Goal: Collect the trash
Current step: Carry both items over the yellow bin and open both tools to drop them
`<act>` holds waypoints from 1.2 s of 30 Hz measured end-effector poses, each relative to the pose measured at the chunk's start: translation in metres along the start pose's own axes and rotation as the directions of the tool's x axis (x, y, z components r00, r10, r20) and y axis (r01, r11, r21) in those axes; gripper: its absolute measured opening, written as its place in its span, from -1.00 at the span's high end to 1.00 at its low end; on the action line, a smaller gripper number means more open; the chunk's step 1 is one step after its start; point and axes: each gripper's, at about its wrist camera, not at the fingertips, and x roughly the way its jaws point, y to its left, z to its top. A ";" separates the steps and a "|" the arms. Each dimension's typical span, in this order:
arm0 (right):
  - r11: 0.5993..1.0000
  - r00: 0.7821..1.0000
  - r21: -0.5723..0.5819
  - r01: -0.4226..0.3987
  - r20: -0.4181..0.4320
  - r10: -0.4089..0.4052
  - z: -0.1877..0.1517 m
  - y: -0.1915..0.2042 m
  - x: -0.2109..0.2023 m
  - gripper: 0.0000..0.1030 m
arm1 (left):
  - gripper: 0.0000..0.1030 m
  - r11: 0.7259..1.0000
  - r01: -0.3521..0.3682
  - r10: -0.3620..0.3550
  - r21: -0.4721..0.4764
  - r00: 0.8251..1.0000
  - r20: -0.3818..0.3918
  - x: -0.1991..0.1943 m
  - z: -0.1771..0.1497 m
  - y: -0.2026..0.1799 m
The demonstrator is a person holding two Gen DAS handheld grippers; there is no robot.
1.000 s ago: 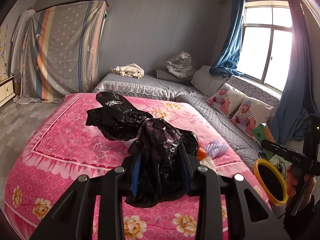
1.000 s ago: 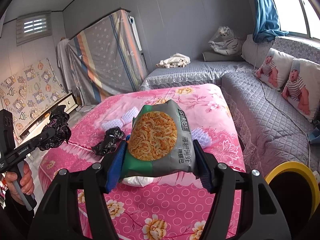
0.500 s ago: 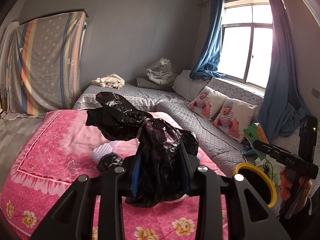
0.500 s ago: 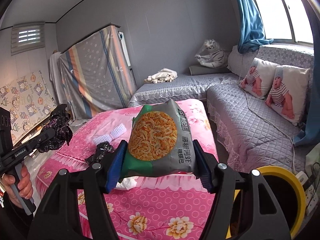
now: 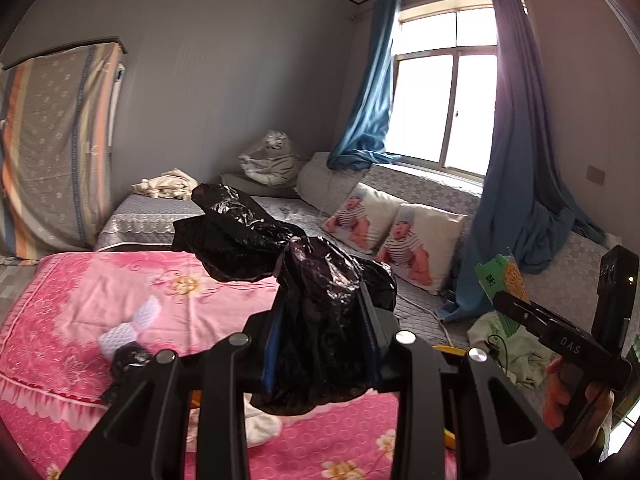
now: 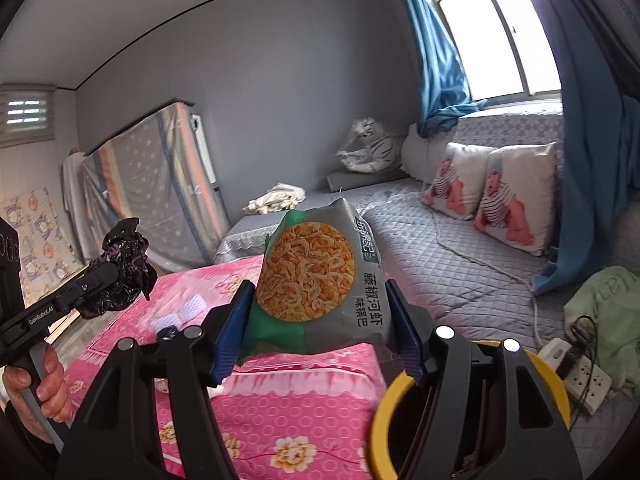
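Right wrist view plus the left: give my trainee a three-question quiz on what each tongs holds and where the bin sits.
1. True or false: the left tongs are shut on a black plastic bag.
2. The right tongs grip: A) a tissue, B) a snack packet, C) a cable?
3. What colour is the rim of the bin below the right tongs?

Key: 1 true; 2 B; 3 yellow.
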 end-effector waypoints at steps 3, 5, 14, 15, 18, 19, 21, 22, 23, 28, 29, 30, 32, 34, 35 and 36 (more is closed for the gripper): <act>0.999 0.999 0.035 0.042 0.015 -0.042 0.002 -0.023 -0.008 -0.19 | 0.40 0.999 0.043 -0.043 0.017 0.999 -0.009 0.015 0.001 -0.022; 0.996 0.998 0.059 0.063 0.020 -0.065 0.002 -0.037 -0.012 -0.20 | 0.40 0.996 0.081 -0.080 0.023 0.997 -0.015 0.027 0.001 -0.038; 0.984 0.989 0.103 0.142 0.017 -0.145 -0.007 -0.074 -0.023 -0.20 | 0.40 0.974 0.222 -0.220 0.034 0.973 -0.073 0.077 -0.013 -0.090; 0.982 0.987 0.105 0.155 0.018 -0.157 -0.008 -0.077 -0.023 -0.20 | 0.40 0.972 0.232 -0.229 0.038 0.970 -0.078 0.081 -0.015 -0.095; 0.975 0.982 0.120 0.185 0.016 -0.188 -0.011 -0.086 -0.024 -0.20 | 0.40 0.964 0.263 -0.258 0.036 0.961 -0.101 0.095 -0.023 -0.108; 0.974 0.981 0.125 0.189 0.012 -0.192 -0.012 -0.089 -0.024 -0.20 | 0.40 0.961 0.274 -0.268 0.035 0.956 -0.117 0.102 -0.026 -0.112; 0.968 0.977 0.136 0.209 0.006 -0.212 -0.014 -0.098 -0.023 -0.20 | 0.40 0.958 0.282 -0.273 0.045 0.951 -0.142 0.112 -0.034 -0.121; 0.964 0.975 0.143 0.222 -0.001 -0.224 -0.017 -0.103 -0.022 -0.20 | 0.40 0.957 0.286 -0.276 0.047 0.949 -0.154 0.115 -0.038 -0.122; 0.962 0.974 0.150 0.227 -0.008 -0.229 -0.018 -0.107 -0.020 -0.20 | 0.40 0.956 0.290 -0.279 0.046 0.946 -0.165 0.119 -0.041 -0.124; 0.947 0.966 0.188 0.260 -0.060 -0.253 -0.028 -0.129 -0.009 -0.20 | 0.40 0.944 0.328 -0.310 0.042 0.922 -0.233 0.143 -0.060 -0.136; 0.945 0.964 0.191 0.264 -0.069 -0.255 -0.030 -0.132 -0.007 -0.20 | 0.40 0.941 0.335 -0.315 0.045 0.917 -0.246 0.146 -0.063 -0.138; 0.944 0.964 0.196 0.266 -0.077 -0.256 -0.032 -0.133 -0.005 -0.20 | 0.40 0.938 0.343 -0.320 0.047 0.911 -0.259 0.149 -0.067 -0.141; 0.940 0.962 0.210 0.271 -0.092 -0.257 -0.037 -0.140 -0.001 -0.21 | 0.40 0.934 0.353 -0.324 0.054 0.902 -0.286 0.155 -0.075 -0.147; 0.935 0.960 0.219 0.278 -0.103 -0.261 -0.039 -0.144 0.002 -0.21 | 0.40 0.930 0.365 -0.332 0.050 0.889 -0.316 0.163 -0.084 -0.152; 0.931 0.958 0.228 0.283 -0.112 -0.264 -0.041 -0.147 0.004 -0.21 | 0.40 0.928 0.369 -0.335 0.049 0.885 -0.324 0.165 -0.087 -0.153; 0.929 0.957 0.237 0.285 -0.119 -0.264 -0.042 -0.151 0.006 -0.21 | 0.40 0.926 0.373 -0.337 0.050 0.881 -0.334 0.168 -0.090 -0.155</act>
